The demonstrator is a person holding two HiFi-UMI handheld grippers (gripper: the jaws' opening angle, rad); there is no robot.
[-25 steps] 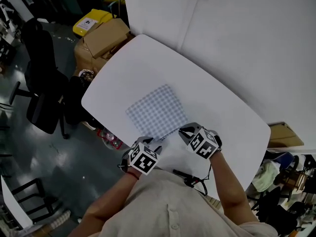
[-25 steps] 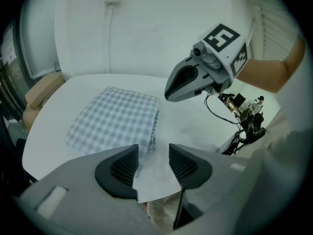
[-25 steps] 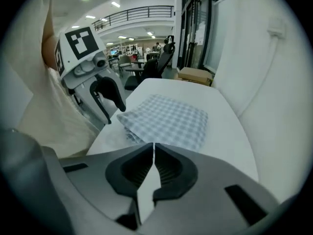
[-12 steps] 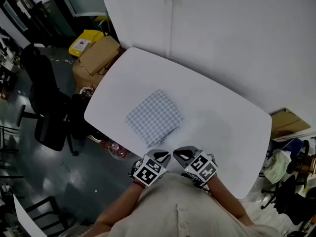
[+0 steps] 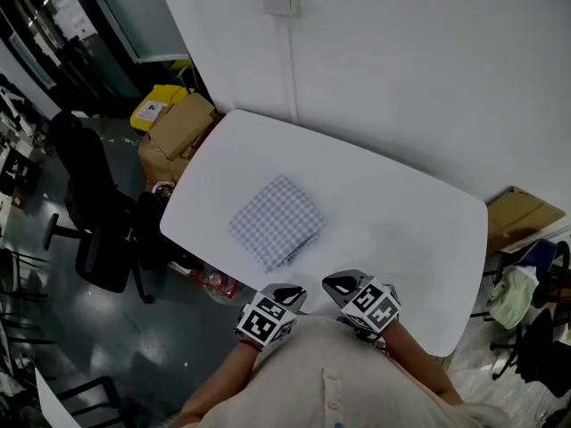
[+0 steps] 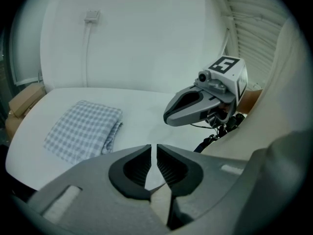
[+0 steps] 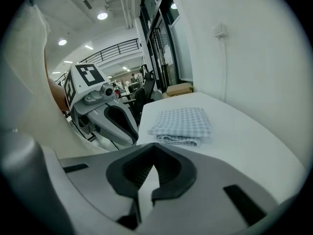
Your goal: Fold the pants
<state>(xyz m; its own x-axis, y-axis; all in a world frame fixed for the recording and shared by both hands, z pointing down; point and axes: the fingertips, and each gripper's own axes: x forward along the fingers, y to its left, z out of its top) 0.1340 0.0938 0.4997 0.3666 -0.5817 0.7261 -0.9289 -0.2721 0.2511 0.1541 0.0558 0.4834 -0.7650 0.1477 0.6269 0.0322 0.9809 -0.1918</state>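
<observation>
The pants (image 5: 277, 223) are blue-and-white checked cloth, folded into a small square that lies flat on the white table (image 5: 401, 212). Both grippers hover at the table's near edge, close to the person's body and well clear of the cloth. My left gripper (image 5: 285, 291) has just been closing and is now shut, with nothing between its jaws. My right gripper (image 5: 343, 283) is shut and empty too. In the left gripper view the pants (image 6: 83, 131) lie ahead at the left and the right gripper (image 6: 195, 104) hangs beside. From the right gripper view the pants (image 7: 182, 124) lie straight ahead.
A black office chair (image 5: 94, 212) stands left of the table, with cardboard boxes (image 5: 178, 123) and a yellow bin (image 5: 156, 110) behind it. A white wall with a socket (image 5: 278, 1) runs along the table's far side. Another box (image 5: 522, 217) sits at the right.
Both grippers have drawn back from the near edge of the pants toward the person's body. The folded pants have stayed in place on the table.
</observation>
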